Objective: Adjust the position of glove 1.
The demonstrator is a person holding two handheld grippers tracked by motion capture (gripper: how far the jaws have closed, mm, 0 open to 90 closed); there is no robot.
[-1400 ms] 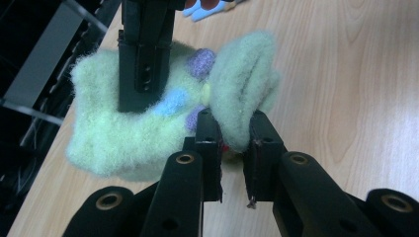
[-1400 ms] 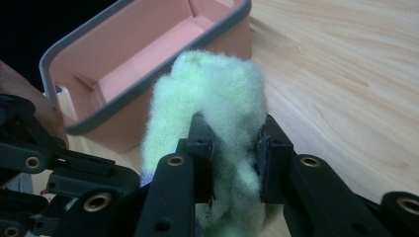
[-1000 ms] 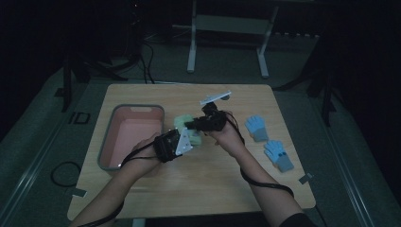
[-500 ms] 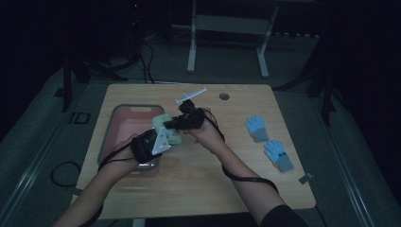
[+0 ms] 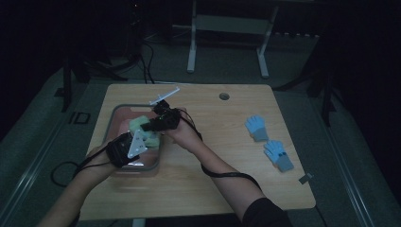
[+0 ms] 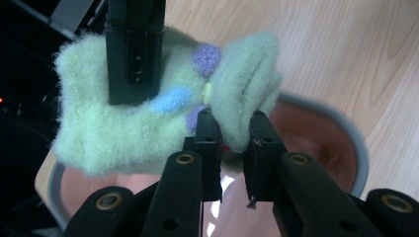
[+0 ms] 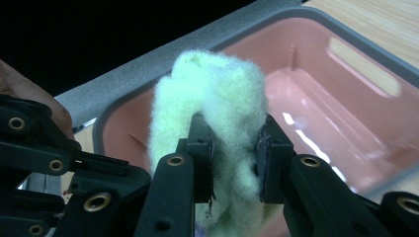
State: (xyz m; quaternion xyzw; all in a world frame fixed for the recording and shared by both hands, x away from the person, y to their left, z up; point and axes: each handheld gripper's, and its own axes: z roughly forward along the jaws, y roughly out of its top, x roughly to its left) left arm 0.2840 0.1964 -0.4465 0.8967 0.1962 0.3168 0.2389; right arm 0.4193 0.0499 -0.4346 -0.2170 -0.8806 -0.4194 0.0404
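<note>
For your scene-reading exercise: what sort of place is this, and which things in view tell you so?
Probably a recording studio or lab, not a home: a lone wooden table on a dark floor, metal stand legs behind it, and cabled hand-held grippers holding a green fleece glove over a pink bin.

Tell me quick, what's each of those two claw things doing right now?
Left gripper: closed on the fuzzy green glove, above the pink bin.
Right gripper: closed on the same glove.

Left gripper and right gripper meet at table left, each with jaws clamped on the green glove; both forearms reach in from the bottom edge
</note>
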